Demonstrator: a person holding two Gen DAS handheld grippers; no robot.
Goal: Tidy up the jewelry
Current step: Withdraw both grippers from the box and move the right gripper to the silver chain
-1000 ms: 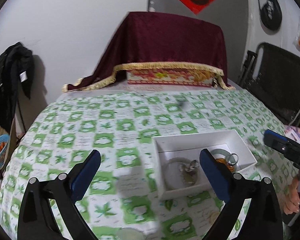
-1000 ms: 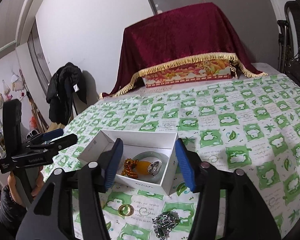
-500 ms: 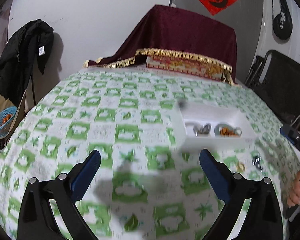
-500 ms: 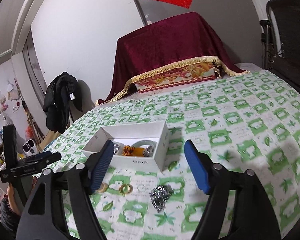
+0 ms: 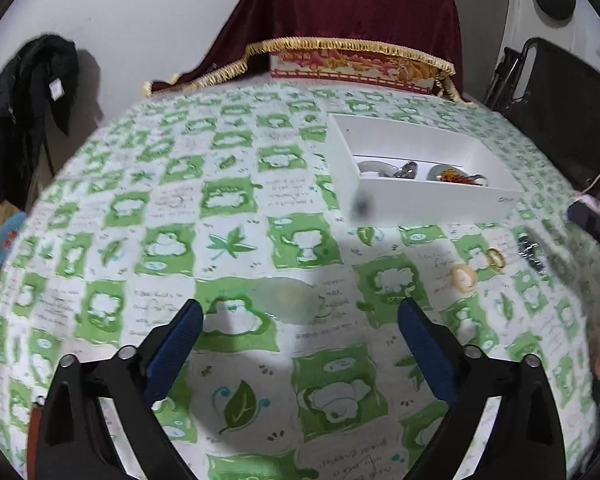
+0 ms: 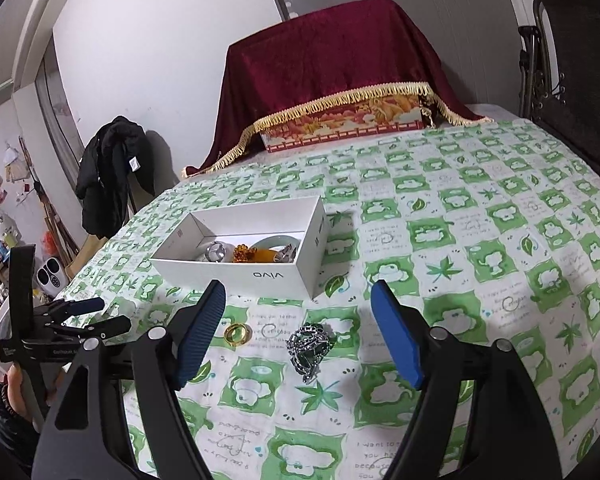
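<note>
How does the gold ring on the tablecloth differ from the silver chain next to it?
The gold ring is a smooth yellow hoop lying flat; the silver chain is a dark grey, tangled heap of links. The chain covers more cloth than the ring. Both lie outside the white box.

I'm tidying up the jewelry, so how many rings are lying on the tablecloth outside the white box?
2: a gold ring beside the chain, and a paler ring next to it. More may be hidden.
</note>
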